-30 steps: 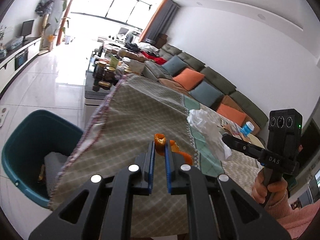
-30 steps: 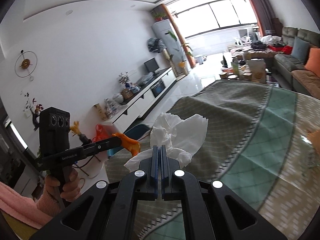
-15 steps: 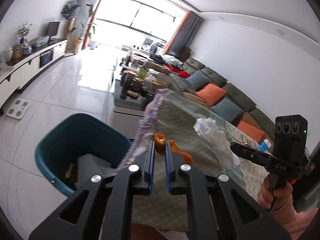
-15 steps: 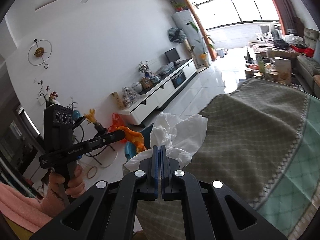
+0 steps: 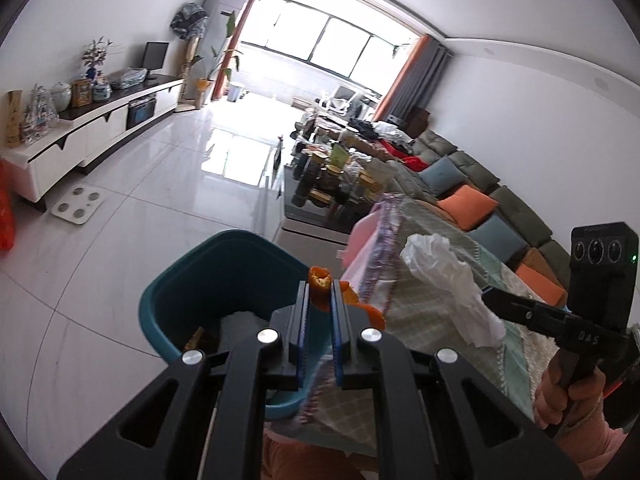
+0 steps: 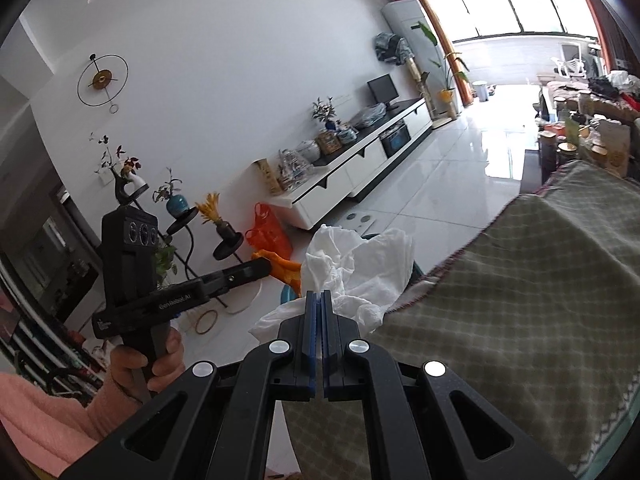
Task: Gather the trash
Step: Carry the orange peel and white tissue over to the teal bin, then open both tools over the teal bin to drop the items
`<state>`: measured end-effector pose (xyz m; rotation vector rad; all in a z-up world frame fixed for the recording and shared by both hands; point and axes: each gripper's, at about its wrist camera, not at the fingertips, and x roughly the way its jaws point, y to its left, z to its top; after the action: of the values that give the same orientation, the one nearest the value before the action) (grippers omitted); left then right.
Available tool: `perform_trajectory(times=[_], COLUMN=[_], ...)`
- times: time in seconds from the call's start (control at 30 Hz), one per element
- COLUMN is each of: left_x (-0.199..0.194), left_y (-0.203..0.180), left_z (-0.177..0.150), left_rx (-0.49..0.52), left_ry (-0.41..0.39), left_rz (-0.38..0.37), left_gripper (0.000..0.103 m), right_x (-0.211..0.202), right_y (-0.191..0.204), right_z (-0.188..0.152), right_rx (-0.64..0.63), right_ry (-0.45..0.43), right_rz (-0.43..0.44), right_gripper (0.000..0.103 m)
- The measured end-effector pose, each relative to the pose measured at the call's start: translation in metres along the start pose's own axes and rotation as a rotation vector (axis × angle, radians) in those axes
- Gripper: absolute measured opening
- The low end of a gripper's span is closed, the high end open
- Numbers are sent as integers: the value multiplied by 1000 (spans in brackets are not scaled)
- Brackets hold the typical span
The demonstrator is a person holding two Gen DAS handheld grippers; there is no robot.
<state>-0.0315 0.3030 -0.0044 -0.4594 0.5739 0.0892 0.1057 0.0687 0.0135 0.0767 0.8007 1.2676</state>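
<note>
My left gripper (image 5: 320, 292) is shut on an orange peel (image 5: 320, 280) and holds it over the near rim of a teal trash bin (image 5: 180, 296) on the floor. My right gripper (image 6: 319, 300) is shut on a crumpled white tissue (image 6: 360, 260), held above the table's edge. The tissue also shows in the left wrist view (image 5: 444, 280), to the right of the peel. The left gripper with the peel (image 6: 286, 268) shows in the right wrist view, left of the tissue. The bin holds some trash and is mostly hidden in the right wrist view.
A table with a green patterned cloth (image 5: 440, 312) (image 6: 520, 280) stands right of the bin. A cluttered coffee table (image 5: 332, 184) and a sofa (image 5: 480, 200) lie beyond. A white TV cabinet (image 5: 80, 136) lines the left wall. A white scale (image 5: 78, 205) lies on the floor.
Both grippers have swung left off the table toward the bin, still holding the peel and the tissue. The bin is now right under the left gripper.
</note>
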Motion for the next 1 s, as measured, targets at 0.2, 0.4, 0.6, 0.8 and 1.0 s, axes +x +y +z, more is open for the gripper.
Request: perform_trajectory(times=[0.2, 0.4, 0.6, 0.8, 1.0], left_x=[11, 20, 31, 44, 55], left_y=[17, 26, 37, 47, 51], left_z=[-1, -4, -8, -9, -10], left_rx=[-34, -47, -70, -102, -128], left_ry=[23, 40, 59, 80, 94], left_rz=[32, 69, 102, 116, 121], left_gripper=[11, 11, 11, 11, 12], right_x=[22, 42, 62, 87, 105], right_y=[2, 2, 6, 6, 4], right_z=[6, 10, 12, 12, 10], right_rx=[10, 16, 19, 23, 26], right_ry=[29, 62, 89, 131, 168], right_rz=[20, 24, 17, 1, -28], right_gripper=[2, 2, 2, 2, 2])
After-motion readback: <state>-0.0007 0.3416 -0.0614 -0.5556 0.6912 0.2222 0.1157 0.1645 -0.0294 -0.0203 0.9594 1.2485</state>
